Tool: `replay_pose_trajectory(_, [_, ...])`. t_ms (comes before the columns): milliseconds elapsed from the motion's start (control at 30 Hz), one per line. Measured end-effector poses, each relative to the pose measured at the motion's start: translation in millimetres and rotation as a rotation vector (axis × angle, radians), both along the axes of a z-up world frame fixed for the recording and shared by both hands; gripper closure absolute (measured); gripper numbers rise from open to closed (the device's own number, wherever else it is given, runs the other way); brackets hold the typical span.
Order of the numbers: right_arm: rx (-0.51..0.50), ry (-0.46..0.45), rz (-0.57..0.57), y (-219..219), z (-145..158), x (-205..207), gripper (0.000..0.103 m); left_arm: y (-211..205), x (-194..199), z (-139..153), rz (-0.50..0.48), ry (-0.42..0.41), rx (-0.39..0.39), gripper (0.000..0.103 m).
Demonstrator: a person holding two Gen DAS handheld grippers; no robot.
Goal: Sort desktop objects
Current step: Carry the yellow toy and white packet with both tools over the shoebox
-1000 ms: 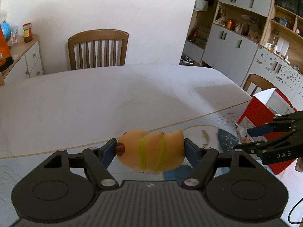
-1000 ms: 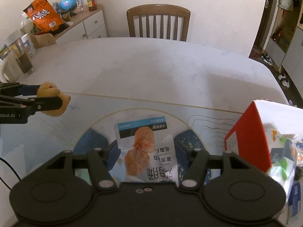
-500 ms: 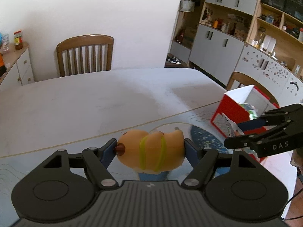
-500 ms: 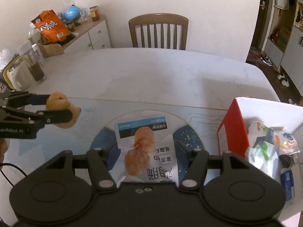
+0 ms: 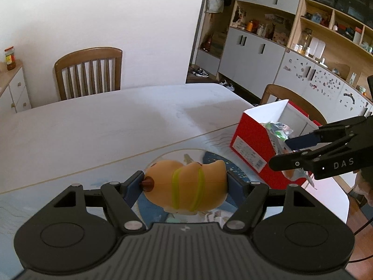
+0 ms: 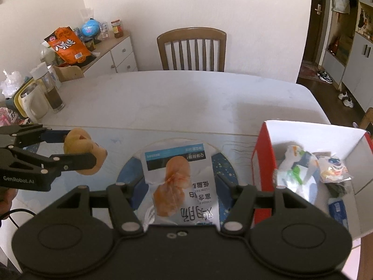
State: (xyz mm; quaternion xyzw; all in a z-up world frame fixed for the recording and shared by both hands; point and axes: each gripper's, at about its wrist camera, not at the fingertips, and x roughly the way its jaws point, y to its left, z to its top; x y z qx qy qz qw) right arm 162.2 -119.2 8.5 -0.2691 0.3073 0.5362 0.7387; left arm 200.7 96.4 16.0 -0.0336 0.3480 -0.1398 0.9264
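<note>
Closest in, the left gripper has its blue pads clamped on the ends of a squashy, tan rubber toy, rounded and glossy, banded by two yellow-green stripes, with a brown nub pressed against the left pad. Over in the right wrist view, the right gripper stands about half open with a crinkly plastic snack packet pinched between its pads, white with a blue band and printed characters, an orange lump visible through the film. That view alone looks down into the red cardboard box: white inside, holding a jumble of crumpled wrappers and small sachets. The left view catches only the box's red outer wall and a peek of wrappers, and shows the right gripper held beside the box. Both loads hang above a round blue-and-white mat on the pale table. Beyond stands a slatted wooden chair.
</note>
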Motion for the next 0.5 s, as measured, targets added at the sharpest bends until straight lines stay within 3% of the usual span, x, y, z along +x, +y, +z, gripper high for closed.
replay_pose_trajectory(500, [0.043,-0.045,-0.009,-43.9,31.0,36.3,0.04,-58.6,-0.1,12.8,-0.029,-0.028,0.015,0.028])
